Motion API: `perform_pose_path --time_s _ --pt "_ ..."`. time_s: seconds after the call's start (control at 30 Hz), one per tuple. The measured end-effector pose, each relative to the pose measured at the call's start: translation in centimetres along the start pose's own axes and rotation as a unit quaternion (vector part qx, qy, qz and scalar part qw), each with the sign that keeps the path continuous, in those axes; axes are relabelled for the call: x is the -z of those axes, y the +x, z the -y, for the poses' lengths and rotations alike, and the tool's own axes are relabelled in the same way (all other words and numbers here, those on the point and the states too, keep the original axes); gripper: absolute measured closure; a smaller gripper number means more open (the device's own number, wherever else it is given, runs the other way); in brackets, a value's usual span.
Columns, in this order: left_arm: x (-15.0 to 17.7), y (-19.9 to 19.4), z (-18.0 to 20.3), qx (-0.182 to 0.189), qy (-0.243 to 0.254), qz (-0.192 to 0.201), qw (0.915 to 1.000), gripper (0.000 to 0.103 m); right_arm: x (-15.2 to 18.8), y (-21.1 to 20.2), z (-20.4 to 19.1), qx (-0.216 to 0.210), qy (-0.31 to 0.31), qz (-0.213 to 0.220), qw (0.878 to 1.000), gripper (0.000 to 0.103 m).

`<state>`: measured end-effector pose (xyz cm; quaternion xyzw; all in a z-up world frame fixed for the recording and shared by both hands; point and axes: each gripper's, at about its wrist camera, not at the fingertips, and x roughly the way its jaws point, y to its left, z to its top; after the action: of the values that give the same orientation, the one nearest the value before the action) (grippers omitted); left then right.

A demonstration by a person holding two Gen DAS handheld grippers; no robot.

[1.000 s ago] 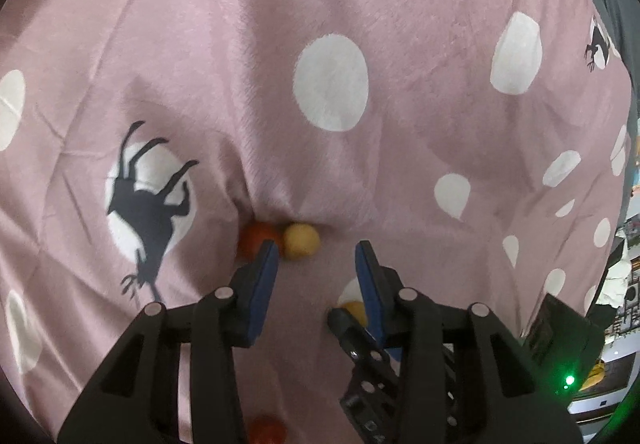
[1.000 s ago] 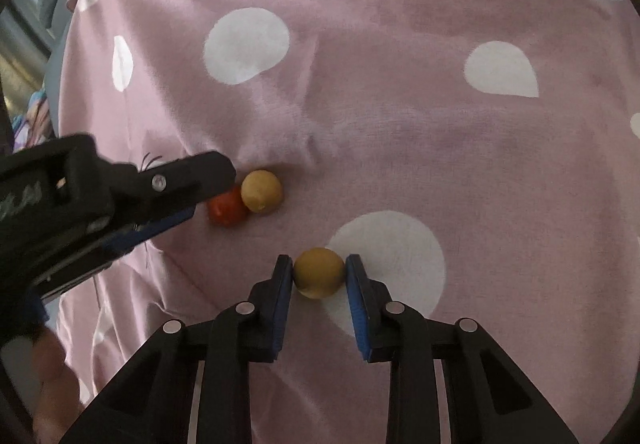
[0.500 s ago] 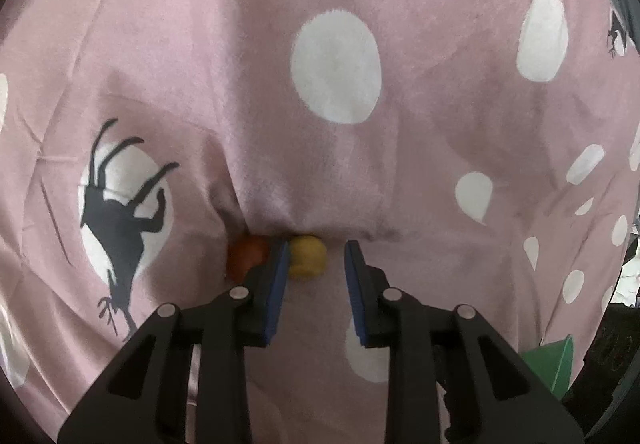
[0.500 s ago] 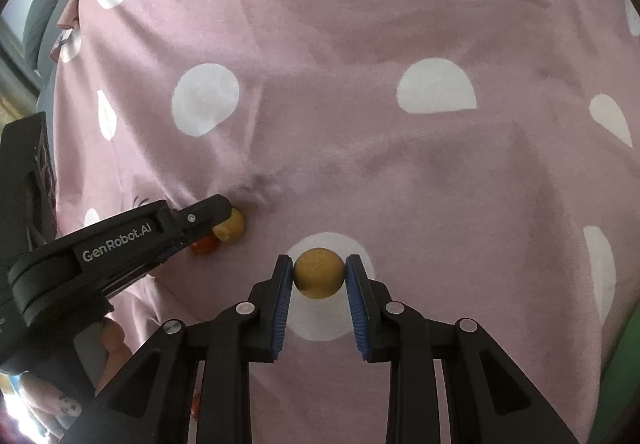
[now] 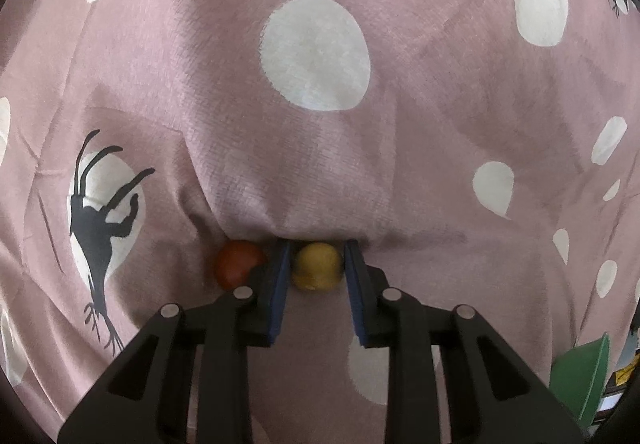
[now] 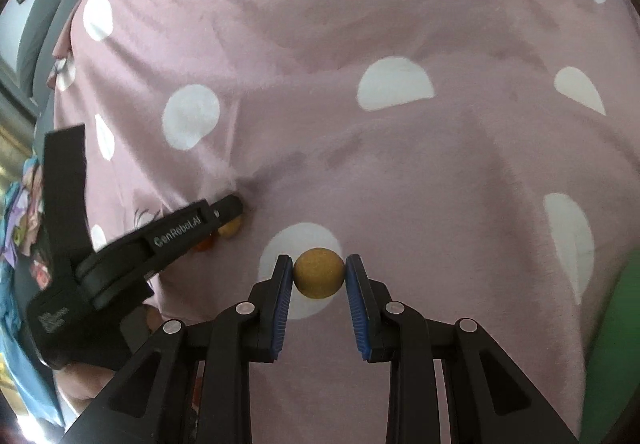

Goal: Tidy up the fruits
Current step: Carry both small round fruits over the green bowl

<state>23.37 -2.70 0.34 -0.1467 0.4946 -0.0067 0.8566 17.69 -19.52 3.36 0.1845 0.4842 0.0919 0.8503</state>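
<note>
Now that the left gripper (image 5: 316, 264) has closed on the yellow fruit (image 5: 316, 267) beside the red fruit (image 5: 237, 263), both grippers hold fruit; the right gripper (image 6: 319, 274) carries a brown ball (image 6: 319, 273) above the blanket (image 6: 400, 164), ready for sorting.

Both wrist views angled steeply down, close over pink spotted cloth (image 5: 320, 148), sharing yellow fruit (image 5: 316, 266)

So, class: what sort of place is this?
Probably a bedroom or living room at home: the fruits lie on a soft, creased pink cloth with white dots, seemingly bedding. Grey cushion-like padding edges it, and colourful clutter sits beyond.
</note>
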Motion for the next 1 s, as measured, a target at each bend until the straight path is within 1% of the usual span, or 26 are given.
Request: perform_pose_path --time_s 0.13,0.2,0.27,0.33,0.43,0.5,0.6,0.63,0.7,0.73,0.83,0.87,0.93,1.0 --pt "0.2 0.1 1.2 -0.015 0.01 -0.004 0.9998 0.077 -0.3 -1.0 0.3 -0.003 0.007 0.016 1.0 0.074" --pt "0.3 -0.6 1.9 -0.006 0.01 -0.001 0.9999 0.077 -0.7 -1.7 0.9 -0.004 0.01 0.024 1.0 0.074" --pt "0.4 -2.1 2.7 -0.001 0.017 0.008 0.9998 0.077 -0.9 -2.4 1.1 -0.004 0.013 0.035 0.999 0.074" --pt "0.7 -3.9 3.6 -0.005 0.019 0.018 0.9996 0.077 -1.0 -3.3 1.3 -0.004 0.016 0.047 0.999 0.074" --pt "2.1 -6.8 5.4 0.004 0.052 0.03 0.9982 0.077 -0.7 -5.4 2.1 0.001 0.02 0.066 0.998 0.074" --pt "3.1 -8.8 6.1 0.012 0.063 0.042 0.997 0.077 -0.5 -6.7 2.4 0.017 0.018 0.08 0.996 0.074" --pt "5.3 -11.7 6.9 0.041 0.065 0.053 0.9956 0.077 -0.2 -9.1 3.1 0.031 0.018 0.108 0.994 0.074" --pt "5.9 -12.6 6.3 0.051 0.065 0.053 0.9952 0.076 0.0 -9.7 3.4 0.032 0.02 0.117 0.992 0.074" --pt "7.8 -13.8 7.2 0.062 0.074 0.054 0.9939 0.076 0.8 -11.1 4.2 0.038 0.028 0.137 0.99 0.073" --pt "8.9 -14.3 7.8 0.065 0.086 0.056 0.9925 0.076 1.6 -11.7 4.7 0.042 0.033 0.144 0.988 0.073" --pt "10.4 -15.5 8.7 0.072 0.118 0.059 0.9886 0.076 3.3 -12.4 5.9 0.073 0.044 0.15 0.985 0.073" --pt "11.0 -16.0 9.2 0.083 0.127 0.058 0.9867 0.076 3.6 -12.7 6.2 0.085 0.045 0.151 0.984 0.073" --pt "11.7 -16.8 10.4 0.115 0.15 0.059 0.9802 0.076 4.0 -13.3 7.1 0.1 0.053 0.157 0.981 0.073" --pt "12.2 -17.1 11.4 0.12 0.161 0.064 0.9776 0.076 4.1 -13.9 8.3 0.109 0.067 0.158 0.979 0.073"
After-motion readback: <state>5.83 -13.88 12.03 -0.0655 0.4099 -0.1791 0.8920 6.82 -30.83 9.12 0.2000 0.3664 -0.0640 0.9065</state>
